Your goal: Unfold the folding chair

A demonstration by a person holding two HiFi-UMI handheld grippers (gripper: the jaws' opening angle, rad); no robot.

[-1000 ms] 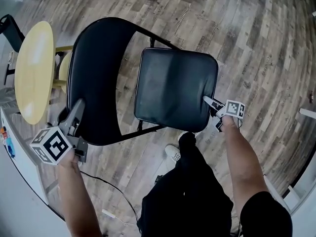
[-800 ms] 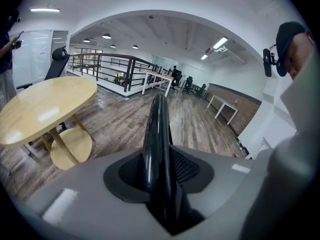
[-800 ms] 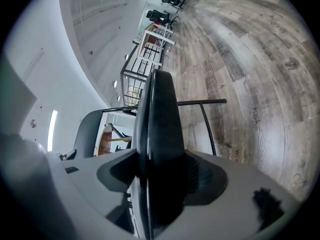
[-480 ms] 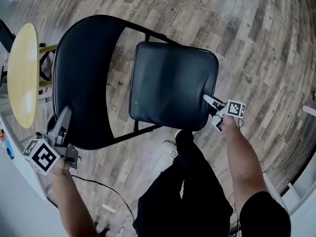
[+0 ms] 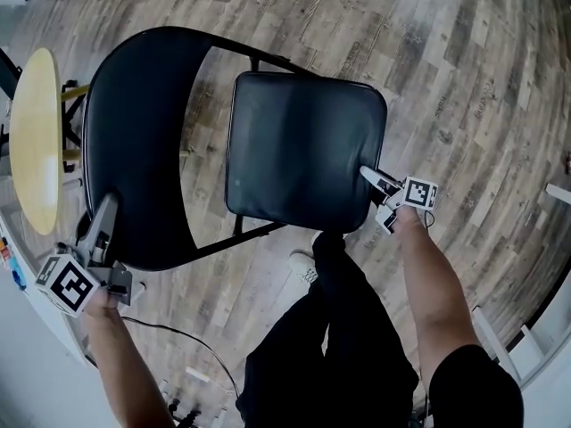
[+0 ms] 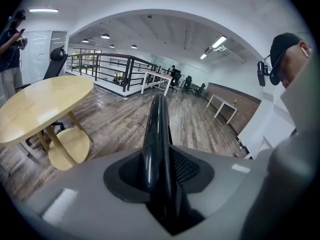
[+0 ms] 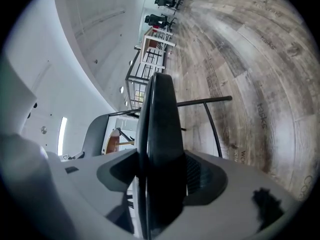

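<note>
A black folding chair stands on the wood floor, seen from above. Its padded seat [image 5: 303, 150] lies nearly flat, and its curved backrest [image 5: 138, 141] is to the left. My left gripper [image 5: 105, 217] is shut on the backrest's lower edge; in the left gripper view the backrest edge [image 6: 157, 154] runs straight between the jaws. My right gripper [image 5: 370, 178] is shut on the seat's near right corner; in the right gripper view the seat edge [image 7: 157, 149] fills the gap between the jaws. The thin black frame tube [image 5: 236, 239] shows under the seat.
A round pale wooden table [image 5: 36, 141] with a stool stands left of the chair, also the table [image 6: 40, 106] in the left gripper view. The person's dark trouser leg and a white shoe [image 5: 305, 270] are just below the seat. A cable [image 5: 192, 337] lies on the floor.
The seat has swung a little further down and flatter with my right gripper. The chair's backrest and my left gripper sit further left in the view, and the table has slid toward the edge.
</note>
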